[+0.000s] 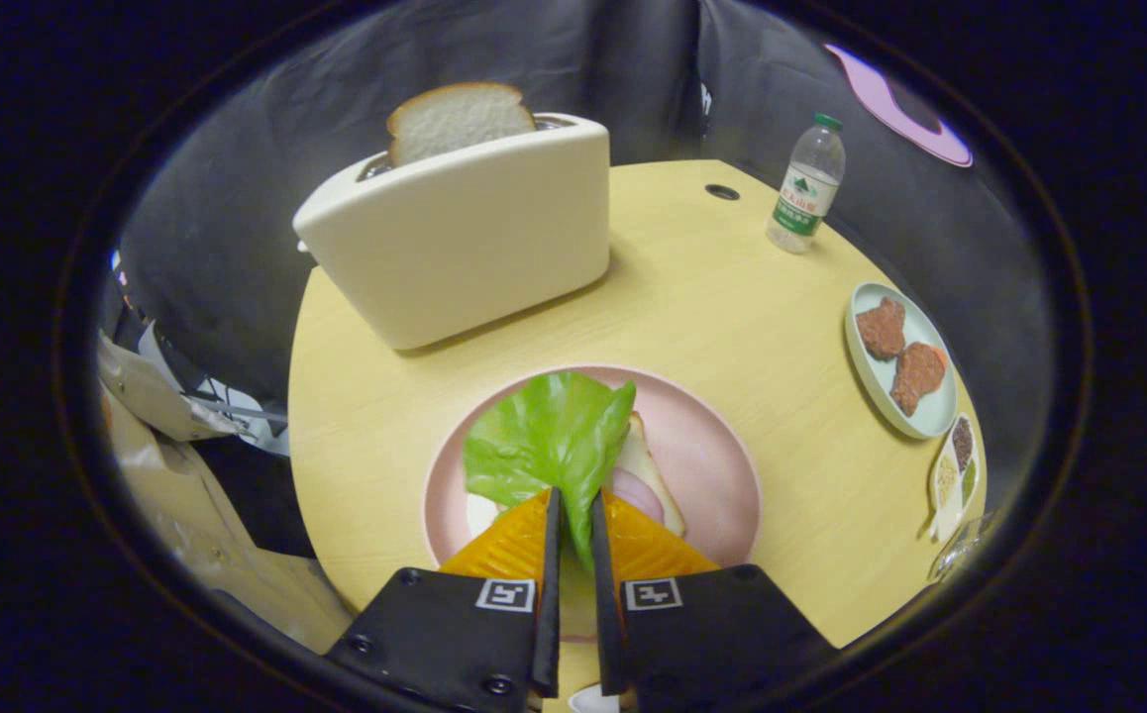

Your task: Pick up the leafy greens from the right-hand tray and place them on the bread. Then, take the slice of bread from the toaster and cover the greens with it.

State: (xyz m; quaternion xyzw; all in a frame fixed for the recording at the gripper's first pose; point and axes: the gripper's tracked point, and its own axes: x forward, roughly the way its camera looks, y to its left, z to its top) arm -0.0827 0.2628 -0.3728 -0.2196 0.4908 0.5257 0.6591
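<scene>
The gripper (pixel 573 505) points forward and down over the pink plate (pixel 722 465), its two fingers drawn almost together with only a thin slot between them. In that slot sits the near edge of the lettuce leaf (pixel 549 436) — both fingers press on it, so the leaf is pinched and held. The rest of the leaf fans out just ahead of the fingertips, spreading over the plate.

Under the leaf, to its right, lies the lower slice of bread (pixel 645 465) with a pale pink slice of ham (pixel 633 492) on it (only their right-hand edges show past the greens).

Beyond the plate stands the cream toaster (pixel 465 248) on the round wooden table (pixel 732 287), turned slightly askew, with the second slice of bread (pixel 460 119) sticking upright out of its slot.

Well off to the right of the fingers are a pale green oval tray (pixel 871 381) carrying two brown meat patties (pixel 900 352), a small divided dish of seasonings (pixel 955 470) just nearer than it, and — farther back — a plastic water bottle (pixel 808 183) standing upright near the table's edge.
</scene>
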